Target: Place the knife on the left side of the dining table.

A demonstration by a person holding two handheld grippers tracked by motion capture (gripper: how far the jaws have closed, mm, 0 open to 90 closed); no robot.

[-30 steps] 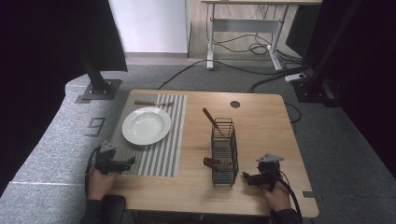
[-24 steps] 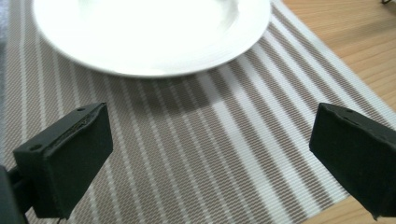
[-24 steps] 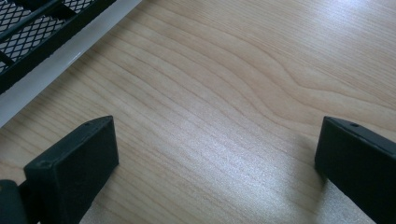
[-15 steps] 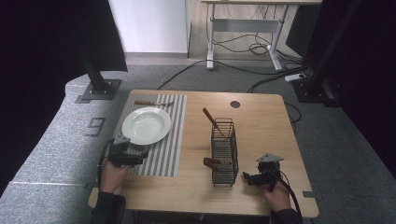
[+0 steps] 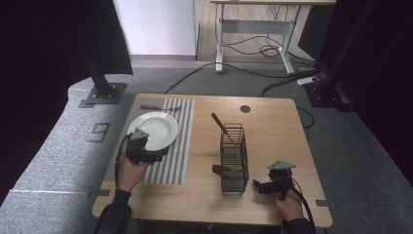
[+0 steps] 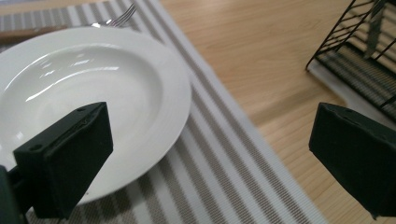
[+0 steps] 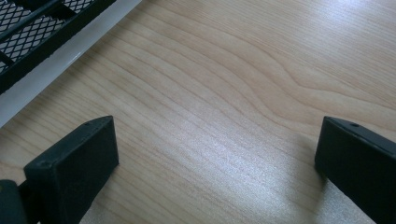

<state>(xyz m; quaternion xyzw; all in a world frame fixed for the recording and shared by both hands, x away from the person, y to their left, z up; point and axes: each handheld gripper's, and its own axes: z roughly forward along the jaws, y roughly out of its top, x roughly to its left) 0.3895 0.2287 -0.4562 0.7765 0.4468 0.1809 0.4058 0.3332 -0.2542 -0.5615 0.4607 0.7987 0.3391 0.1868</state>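
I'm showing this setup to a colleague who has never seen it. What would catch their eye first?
Probably the white plate on the striped placemat at the table's left, with the left gripper at its near edge, jaws wide open. Next, the black wire rack standing mid-table with wooden-handled utensils poking out of it. The right gripper, also open, sits low over bare wood just right of the rack.

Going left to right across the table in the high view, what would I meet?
Left gripper → striped mat → wire basket → right gripper
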